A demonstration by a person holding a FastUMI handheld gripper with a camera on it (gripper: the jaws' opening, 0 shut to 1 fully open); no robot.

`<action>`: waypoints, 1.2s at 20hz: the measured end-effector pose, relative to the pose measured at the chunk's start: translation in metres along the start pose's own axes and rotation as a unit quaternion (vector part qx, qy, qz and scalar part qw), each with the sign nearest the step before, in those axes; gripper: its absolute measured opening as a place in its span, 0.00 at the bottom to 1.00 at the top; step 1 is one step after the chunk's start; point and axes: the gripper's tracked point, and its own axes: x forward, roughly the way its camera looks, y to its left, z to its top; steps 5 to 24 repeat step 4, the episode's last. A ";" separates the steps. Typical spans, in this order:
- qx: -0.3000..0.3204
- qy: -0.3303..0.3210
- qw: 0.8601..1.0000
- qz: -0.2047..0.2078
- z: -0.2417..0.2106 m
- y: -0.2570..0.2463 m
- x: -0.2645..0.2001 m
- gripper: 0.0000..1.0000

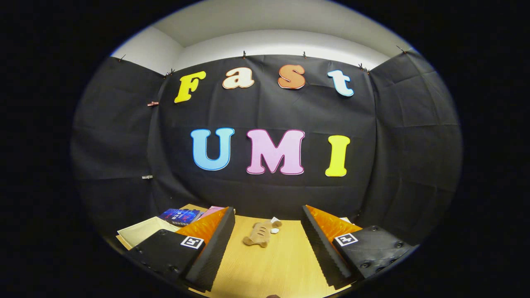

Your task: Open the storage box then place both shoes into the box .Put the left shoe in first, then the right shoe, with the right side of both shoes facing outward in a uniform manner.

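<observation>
My gripper stands open above a wooden table, with a wide gap between its fingers and nothing held. Beyond the fingertips, near the table's far edge, lies a small tan plush shoe with a white piece by its right end. It sits between the lines of the two fingers but well ahead of them. A cream, shallow open box lies at the left, beside the left finger.
A stack of books or flat packets, blue and pink, lies behind the left finger at the table's back left. The black cloth wall hangs close behind the table's far edge. A pale corner peeks out behind the right finger.
</observation>
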 end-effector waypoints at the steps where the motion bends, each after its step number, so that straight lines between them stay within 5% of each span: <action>1: 0.010 -0.005 1.000 -0.004 0.002 -0.004 -0.003 0.98; 24: 0.033 -0.006 0.999 -0.012 -0.002 -0.012 -0.010 0.98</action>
